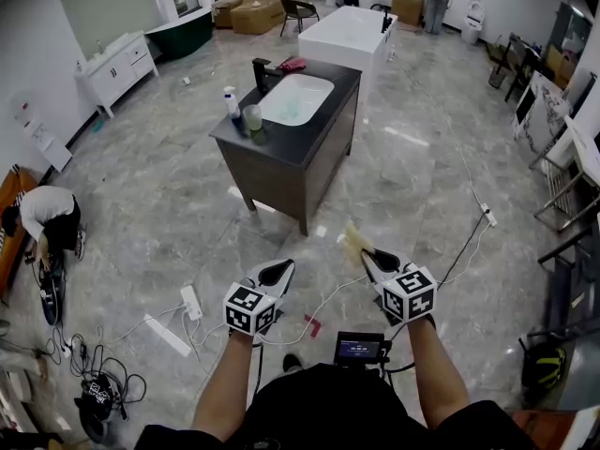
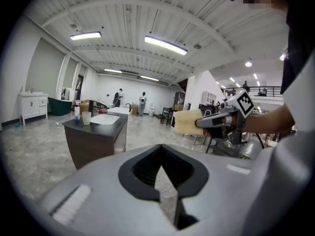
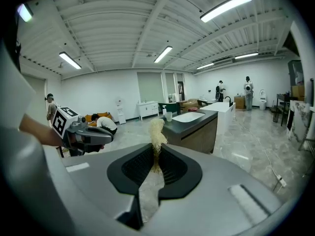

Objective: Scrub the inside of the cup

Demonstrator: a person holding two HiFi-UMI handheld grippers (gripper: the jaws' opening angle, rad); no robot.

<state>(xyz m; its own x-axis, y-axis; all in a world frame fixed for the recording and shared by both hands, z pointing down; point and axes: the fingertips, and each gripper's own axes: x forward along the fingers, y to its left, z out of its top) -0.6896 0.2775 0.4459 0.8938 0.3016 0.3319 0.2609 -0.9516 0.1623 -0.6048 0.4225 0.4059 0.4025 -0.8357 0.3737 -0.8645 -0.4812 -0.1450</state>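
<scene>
A pale green cup stands on the near left corner of a dark vanity counter, beside a white pump bottle and a white sink. The vanity stands some way ahead of me across the floor. My left gripper is shut with nothing in it; the left gripper view shows its jaws closed together, with the cup far off. My right gripper is shut on a yellowish scrub sponge, which sticks up between its jaws. In the right gripper view the cup is small and distant.
A person crouches at the far left among cables. A white power strip and cords lie on the floor just ahead of the grippers. A white tub stands behind the vanity, and racks line the right wall.
</scene>
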